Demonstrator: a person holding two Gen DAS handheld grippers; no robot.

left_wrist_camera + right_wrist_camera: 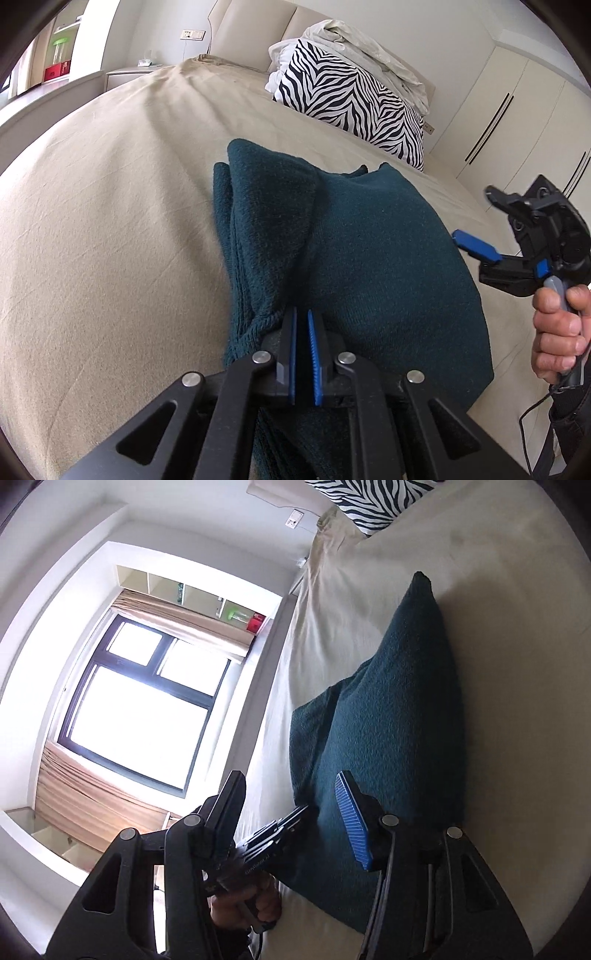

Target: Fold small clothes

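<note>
Cloth: the dark teal knitted cloth [369, 258] lies folded on the beige bed sheet [110, 221].
Left gripper: the left gripper [303, 332] has its blue pads almost together, just above the cloth's near edge; whether it pinches the cloth, I cannot tell.
Right gripper: the right gripper [291, 805] is spread wide beside the cloth, holding nothing.
Around: a zebra-striped pillow [351, 99] sits at the bed's far end, with crumpled white bedding [369, 48] on it.
Window: a bright window [147, 701] is across the room.

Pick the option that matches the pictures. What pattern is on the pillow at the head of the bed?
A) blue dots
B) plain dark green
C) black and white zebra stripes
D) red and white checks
C: the pillow leaning by the headboard shows wavy black and white zebra stripes; the dark green item is the knitted garment lying on the beige bedsheet.
</note>
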